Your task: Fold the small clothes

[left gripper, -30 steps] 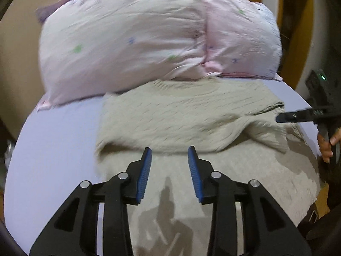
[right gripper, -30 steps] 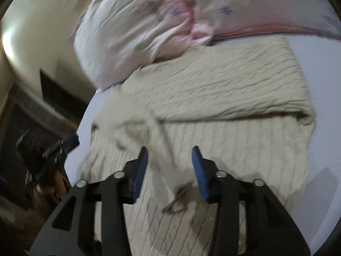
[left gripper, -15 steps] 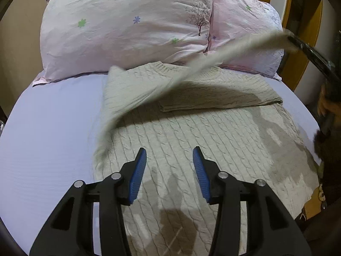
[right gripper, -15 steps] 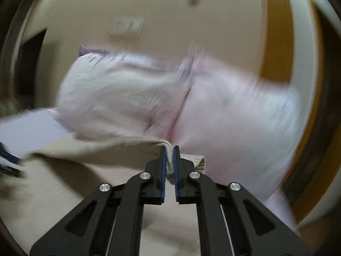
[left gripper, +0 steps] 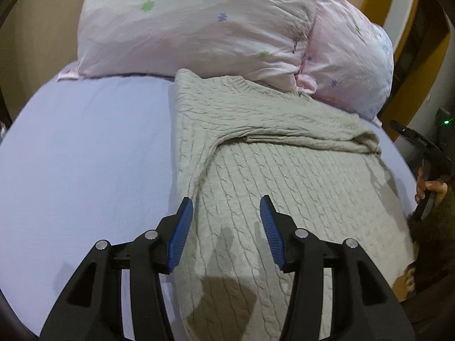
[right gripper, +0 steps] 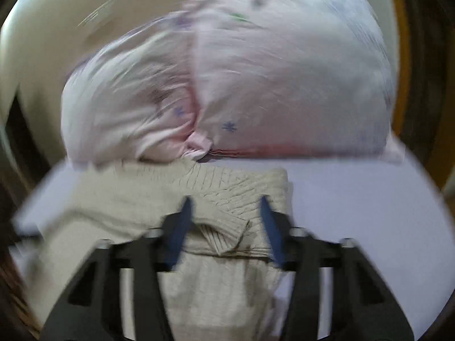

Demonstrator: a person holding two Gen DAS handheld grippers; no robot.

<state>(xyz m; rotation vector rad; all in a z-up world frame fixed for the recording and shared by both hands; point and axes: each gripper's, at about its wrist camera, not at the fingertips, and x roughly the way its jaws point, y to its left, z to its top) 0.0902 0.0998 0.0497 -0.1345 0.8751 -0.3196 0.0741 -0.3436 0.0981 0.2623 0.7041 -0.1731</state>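
Note:
A beige cable-knit sweater [left gripper: 284, 176] lies flat on the lavender bed sheet [left gripper: 85, 156], neck toward the pillows. One sleeve [left gripper: 298, 133] is folded across its chest, cuff at the right side. My left gripper [left gripper: 226, 221] is open and empty above the sweater's lower left part. My right gripper [right gripper: 226, 221] is open and empty just over the sleeve cuff [right gripper: 224, 236]; that view is blurred. The right gripper also shows at the right edge of the left wrist view [left gripper: 421, 147].
Two pink flowered pillows [left gripper: 199, 25] lie at the head of the bed, touching the sweater's neck; they also show in the right wrist view [right gripper: 227, 85]. Bare sheet lies left of the sweater. A yellow door frame [left gripper: 403, 14] stands at the far right.
My right gripper carried the sleeve across the sweater, opened and let it go; the sleeve now lies folded over the chest. My left gripper stayed open and shifted slightly left.

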